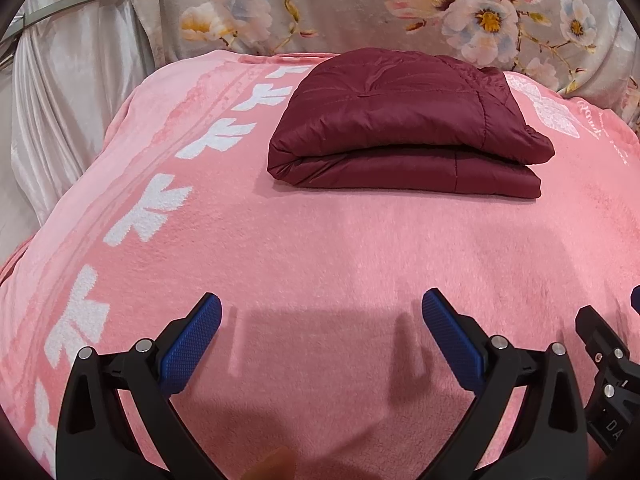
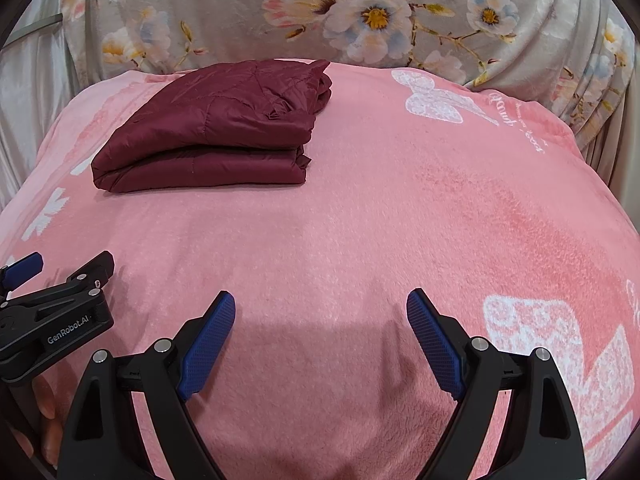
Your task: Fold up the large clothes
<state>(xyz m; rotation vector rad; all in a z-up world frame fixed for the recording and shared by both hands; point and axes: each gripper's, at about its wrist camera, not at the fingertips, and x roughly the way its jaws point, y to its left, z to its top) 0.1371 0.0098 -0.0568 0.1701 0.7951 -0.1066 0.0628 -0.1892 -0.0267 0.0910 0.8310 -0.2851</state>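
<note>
A maroon quilted jacket (image 1: 404, 124) lies folded into a thick rectangle on the far part of a pink fleece blanket (image 1: 320, 248). In the right wrist view the same jacket (image 2: 216, 128) sits at the upper left. My left gripper (image 1: 322, 308) hovers open over bare blanket, well short of the jacket, with nothing between its blue pads (image 1: 192, 344). My right gripper (image 2: 320, 308) is likewise open and empty, to the right of the left one, whose black body (image 2: 52, 320) shows at the left edge.
The pink blanket (image 2: 400, 220) carries white leaf and butterfly prints. Behind it hangs a grey floral cloth (image 1: 360, 4), with pale satin drapery (image 1: 60, 100) at the far left. A hand's fingers (image 2: 44, 408) show at the lower left of the right wrist view.
</note>
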